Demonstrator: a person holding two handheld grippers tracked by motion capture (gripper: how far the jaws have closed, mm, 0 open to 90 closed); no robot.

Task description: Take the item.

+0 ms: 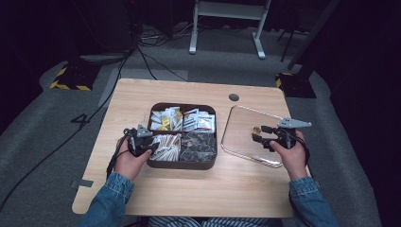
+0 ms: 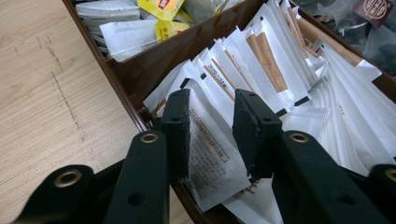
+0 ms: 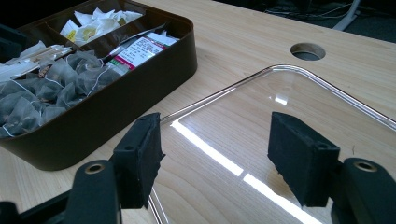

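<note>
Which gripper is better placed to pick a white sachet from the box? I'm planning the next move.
Left. The left gripper already straddles a white sachet in the box; the right gripper hangs open over the clear lid.

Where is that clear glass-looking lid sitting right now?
The clear lid lies flat on the table's right side in the high view, just right of the brown box, with the open right gripper over it.

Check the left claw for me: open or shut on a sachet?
Open. The left claw straddles a white sachet in the brown box, with gaps visible at both pads.
</note>
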